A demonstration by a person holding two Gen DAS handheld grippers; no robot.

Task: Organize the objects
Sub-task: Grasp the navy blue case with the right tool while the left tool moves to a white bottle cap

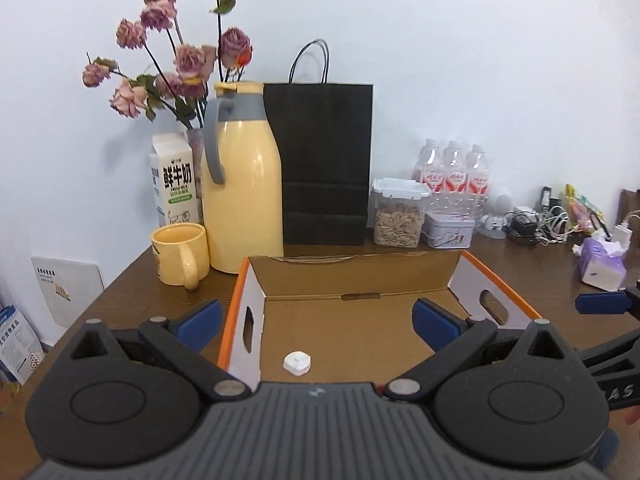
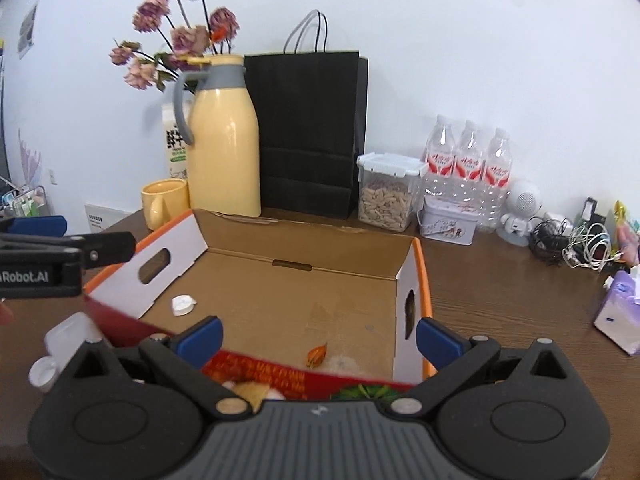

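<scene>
Wooden table (image 1: 132,280), contents listed left to right.

- Yellow mug (image 1: 181,254), near the table's left edge, just in front of a milk carton (image 1: 175,178).
- Yellow thermos jug (image 1: 240,184), beside the mug, dried roses (image 1: 180,56) behind it.
- Black paper bag (image 1: 324,164), against the wall at the back edge.
- Cardboard box (image 2: 304,300), open, orange-rimmed, at the table's front centre. Inside: a white cap (image 1: 297,363) near the box's left wall; a small orange scrap (image 2: 317,354) toward its front edge.
- Clear seed container (image 2: 386,192), small tin (image 2: 448,222), three water bottles (image 2: 468,160), right of the bag.
- Tissue pack (image 2: 618,312), right edge.

Left gripper (image 1: 318,318): jaws wide, empty, over the box. Right gripper (image 2: 318,334): jaws wide, empty, at the box's front edge.
</scene>
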